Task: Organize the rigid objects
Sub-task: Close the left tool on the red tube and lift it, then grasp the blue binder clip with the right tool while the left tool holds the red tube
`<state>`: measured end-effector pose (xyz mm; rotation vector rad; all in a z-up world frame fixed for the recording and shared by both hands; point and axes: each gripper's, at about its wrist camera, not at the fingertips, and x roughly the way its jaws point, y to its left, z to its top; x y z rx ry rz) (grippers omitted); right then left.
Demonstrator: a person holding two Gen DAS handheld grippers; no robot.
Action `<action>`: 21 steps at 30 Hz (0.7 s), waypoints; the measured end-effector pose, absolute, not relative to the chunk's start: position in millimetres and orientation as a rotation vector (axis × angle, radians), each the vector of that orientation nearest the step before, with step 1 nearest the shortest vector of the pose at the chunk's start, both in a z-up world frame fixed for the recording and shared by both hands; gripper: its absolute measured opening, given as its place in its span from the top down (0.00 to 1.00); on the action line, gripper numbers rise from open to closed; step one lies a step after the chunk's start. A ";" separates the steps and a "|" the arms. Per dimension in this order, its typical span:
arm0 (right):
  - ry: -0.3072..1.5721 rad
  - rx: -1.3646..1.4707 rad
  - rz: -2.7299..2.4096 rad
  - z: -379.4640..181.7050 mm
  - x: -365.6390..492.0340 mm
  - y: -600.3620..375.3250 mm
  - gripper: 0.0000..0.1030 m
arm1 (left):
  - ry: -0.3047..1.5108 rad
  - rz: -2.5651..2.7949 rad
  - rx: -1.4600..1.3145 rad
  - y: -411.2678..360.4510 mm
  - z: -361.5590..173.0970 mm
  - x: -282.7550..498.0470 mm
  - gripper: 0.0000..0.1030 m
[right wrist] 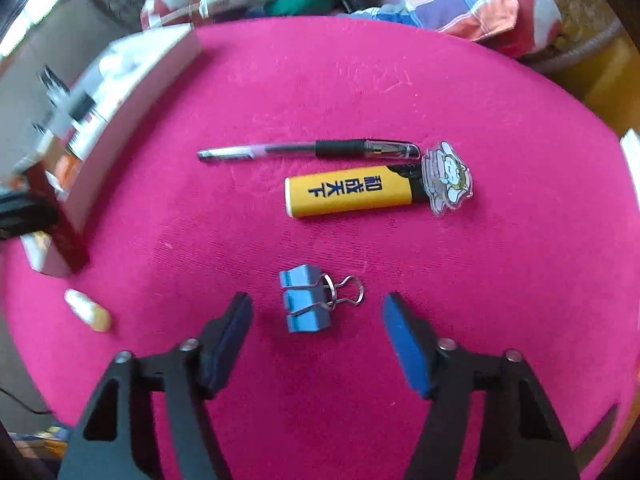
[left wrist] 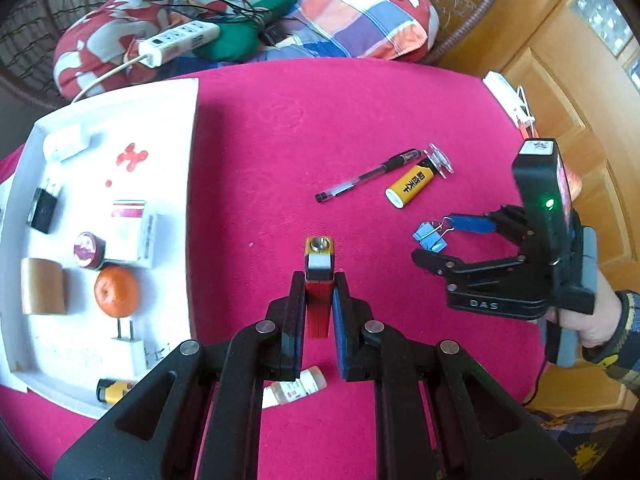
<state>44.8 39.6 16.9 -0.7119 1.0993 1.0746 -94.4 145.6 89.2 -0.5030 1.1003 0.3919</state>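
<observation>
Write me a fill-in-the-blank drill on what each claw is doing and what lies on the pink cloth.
1. The left claw is shut on a ____ lighter.
2. The right claw is open around two blue ____ clips.
3. The pen lies beside a lighter whose body is ____.
4. In the white tray sits one round ____ fruit.

Missing words: red; binder; yellow; orange

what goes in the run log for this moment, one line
left tool: shut on red lighter | right tool: open, at blue binder clips | pen, yellow lighter: on cloth
</observation>
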 end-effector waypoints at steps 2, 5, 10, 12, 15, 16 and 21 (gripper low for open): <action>1.048 -0.776 1.077 16.4 40.2 45.4 0.51 | 1.100 0.397 -0.509 145.5 87.9 -95.9 0.89; 1.028 -0.808 1.104 17.8 37.4 50.7 0.61 | 1.098 0.395 -0.531 145.7 85.7 -96.6 0.89; 1.063 -0.701 1.128 29.8 45.9 38.2 0.61 | 1.075 0.388 -0.532 147.0 92.0 -97.8 0.89; 1.062 -0.607 1.138 48.0 53.5 28.5 0.61 | 1.053 0.388 -0.533 147.0 99.8 -99.4 0.89; 1.028 -0.454 1.154 88.8 65.4 12.1 0.61 | 1.003 0.396 -0.519 145.8 118.7 -100.8 0.89; 1.002 -0.404 1.157 105.6 69.0 5.7 0.61 | 0.980 0.397 -0.511 144.5 127.5 -101.4 0.89; 0.833 -0.212 1.178 191.4 75.6 -31.3 0.61 | 0.836 0.405 -0.418 131.9 185.3 -107.5 0.89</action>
